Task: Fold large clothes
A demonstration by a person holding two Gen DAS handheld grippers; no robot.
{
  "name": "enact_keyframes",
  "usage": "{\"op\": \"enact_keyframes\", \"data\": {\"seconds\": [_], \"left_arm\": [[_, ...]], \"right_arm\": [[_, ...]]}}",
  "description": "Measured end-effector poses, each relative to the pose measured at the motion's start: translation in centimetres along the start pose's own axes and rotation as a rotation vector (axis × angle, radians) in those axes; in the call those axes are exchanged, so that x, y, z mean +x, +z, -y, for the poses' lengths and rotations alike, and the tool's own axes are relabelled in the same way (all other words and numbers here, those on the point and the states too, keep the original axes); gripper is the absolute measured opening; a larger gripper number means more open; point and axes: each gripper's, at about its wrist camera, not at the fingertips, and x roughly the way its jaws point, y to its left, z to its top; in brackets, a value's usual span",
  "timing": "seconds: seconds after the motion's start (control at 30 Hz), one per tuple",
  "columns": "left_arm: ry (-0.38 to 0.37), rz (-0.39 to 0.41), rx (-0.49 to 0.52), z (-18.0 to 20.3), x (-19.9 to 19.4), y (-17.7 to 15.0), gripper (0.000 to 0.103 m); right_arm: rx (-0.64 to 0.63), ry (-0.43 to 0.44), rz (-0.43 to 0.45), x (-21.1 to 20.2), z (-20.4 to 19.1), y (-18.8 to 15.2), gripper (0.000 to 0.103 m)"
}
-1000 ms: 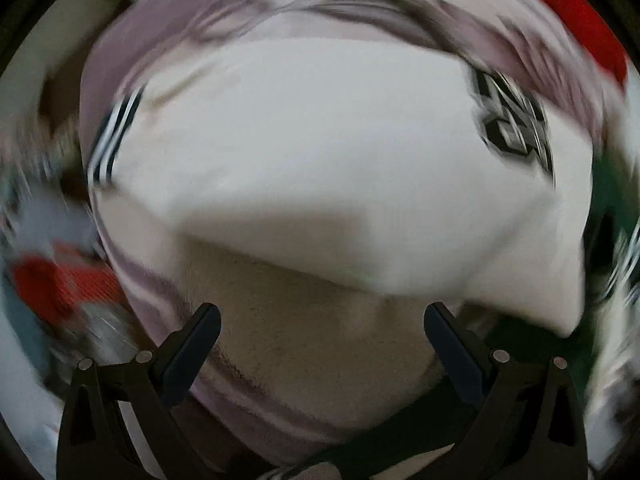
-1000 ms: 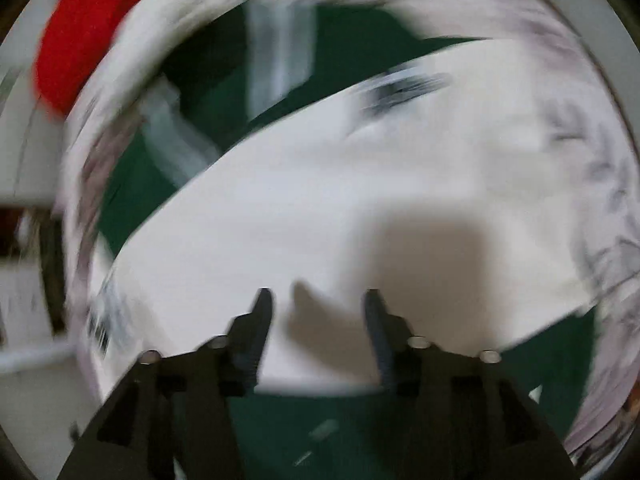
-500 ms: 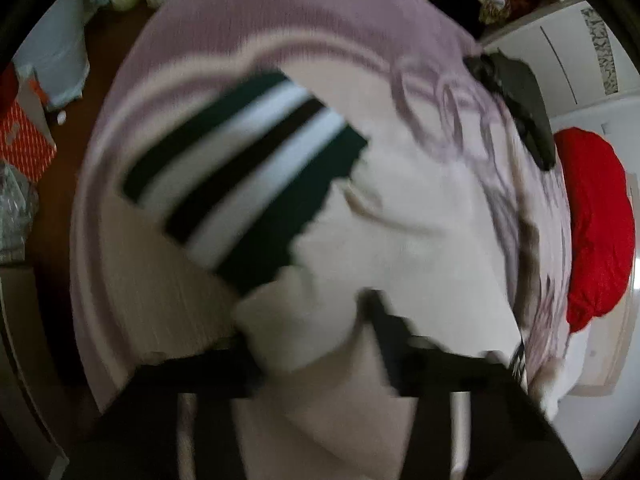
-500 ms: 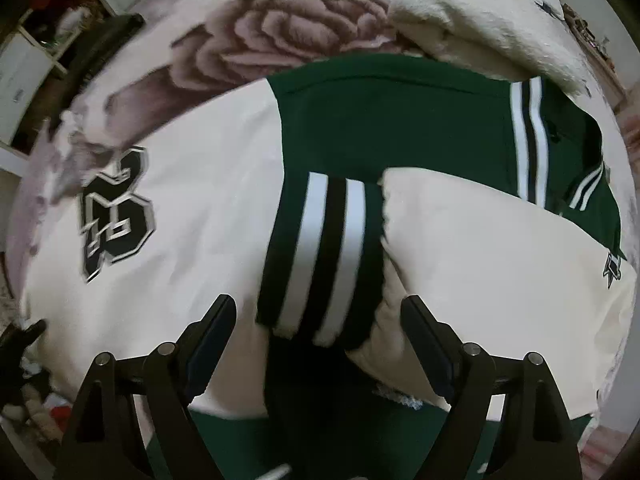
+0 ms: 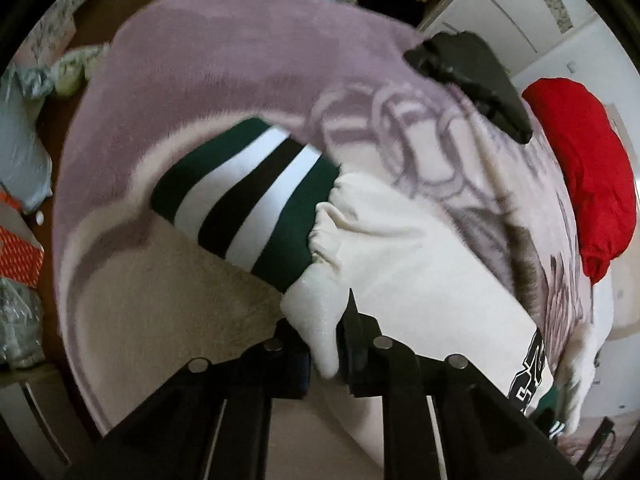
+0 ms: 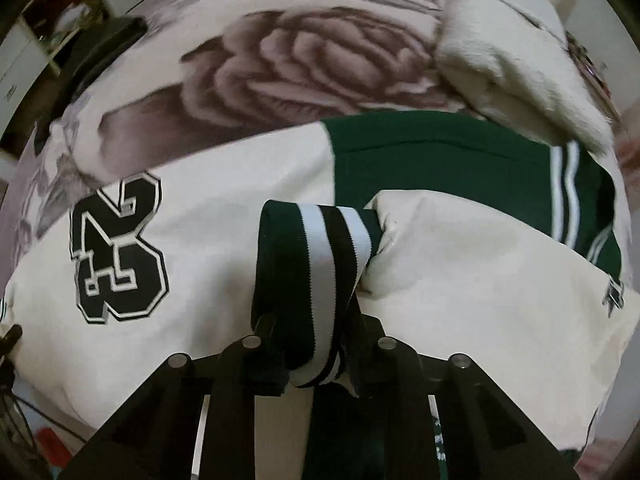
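Now both grippers are clamped onto the jacket (image 6: 224, 280), a cream and green varsity piece spread over a floral blanket (image 6: 312, 68). The left gripper (image 5: 326, 344) comes in low, reaching forward and slightly up along the cream sleeve (image 5: 400, 264), its jaws drawn narrow and pinching a fold of cream fabric just behind the striped cuff (image 5: 248, 196). That cuff, green with white and black bands, lies on the mauve part of the blanket ahead of the fingers. Over on the other side, the right gripper (image 6: 310, 344) points across the jacket's body, jaws closed tight on the other sleeve's striped cuff (image 6: 316, 264), which stands bunched and lifted between the fingers above the cream front. To its left sits the black number patch (image 6: 118, 248), and beyond the cuff the green panel (image 6: 432, 152) runs toward a white-striped hem. A fluffy cream pillow (image 6: 516, 64) rests at the far right of the blanket. In the left view, a red bundle (image 5: 588, 172) sits at the blanket's edge, with a black item (image 5: 472, 76) just beside it.
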Motion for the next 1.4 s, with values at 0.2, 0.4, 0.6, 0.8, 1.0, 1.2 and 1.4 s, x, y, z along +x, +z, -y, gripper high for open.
{"op": "enact_keyframes", "data": {"seconds": [0.2, 0.4, 0.6, 0.8, 1.0, 1.2, 1.4], "left_arm": [[-0.121, -0.058, -0.108, -1.8, 1.5, 0.3, 0.031], [-0.174, -0.066, -0.089, 0.1, 2.2, 0.7, 0.078], [-0.122, -0.031, -0.120, 0.9, 1.2, 0.6, 0.071], [-0.108, 0.039, -0.093, -0.1, -0.5, 0.5, 0.008], [-0.018, 0.159, 0.106, 4.6, -2.8, 0.3, 0.003], [0.016, 0.319, 0.409, 14.1, -8.6, -2.0, 0.002], [-0.006, 0.374, 0.656, 23.3, -12.3, -7.0, 0.002]], "right_arm": [[0.116, 0.302, -0.098, -1.1, 3.7, 0.2, 0.054], [0.303, 0.342, -0.135, -4.5, 11.2, -4.2, 0.064], [0.407, 0.293, -0.202, -3.4, 14.8, -8.8, 0.064], [0.419, 0.296, -0.195, -2.4, 14.1, -9.8, 0.064], [0.313, 0.111, -0.157, -3.5, 13.1, -8.7, 0.064], [0.110, -0.249, -0.119, -3.6, 12.7, -7.3, 0.093], [0.144, -0.235, -0.129, -2.6, 14.1, -6.8, 0.093]]}}
